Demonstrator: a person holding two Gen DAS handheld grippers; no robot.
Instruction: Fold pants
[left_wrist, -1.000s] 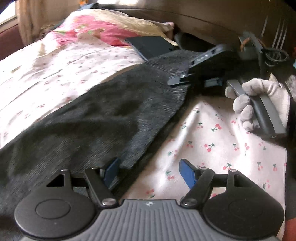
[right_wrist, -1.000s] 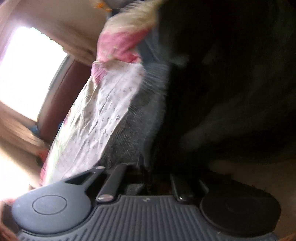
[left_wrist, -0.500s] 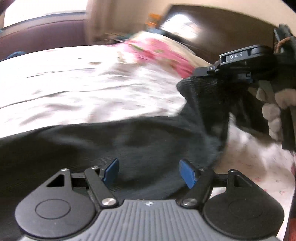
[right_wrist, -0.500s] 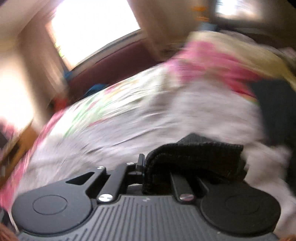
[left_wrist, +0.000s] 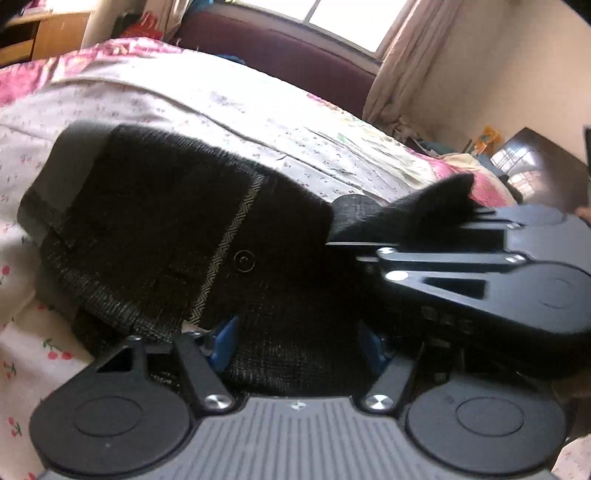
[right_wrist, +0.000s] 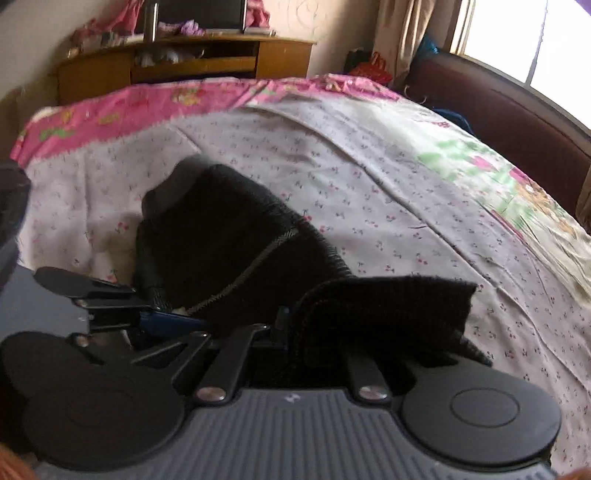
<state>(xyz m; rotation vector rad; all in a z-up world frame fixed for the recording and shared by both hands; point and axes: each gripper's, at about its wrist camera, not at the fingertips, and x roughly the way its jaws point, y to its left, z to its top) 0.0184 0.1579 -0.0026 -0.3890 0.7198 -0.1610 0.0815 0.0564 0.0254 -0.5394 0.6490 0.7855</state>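
1. the left gripper (left_wrist: 297, 343), jaws spread, rests on the dark pants (left_wrist: 155, 229) bunched on the cherry-print bedsheet (left_wrist: 258, 110).
2. the right gripper (right_wrist: 321, 343) pinches a pants edge; the fold seems mid-way, and next calls for laying it flat.

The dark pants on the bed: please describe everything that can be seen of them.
The pants look like dark grey to black woven cloth, with a pale zigzag-stitched band and a round button. They lie bunched and partly doubled over on the cherry-print sheet. The right gripper is shut on one edge. The left gripper stands open with cloth between its blue pads.
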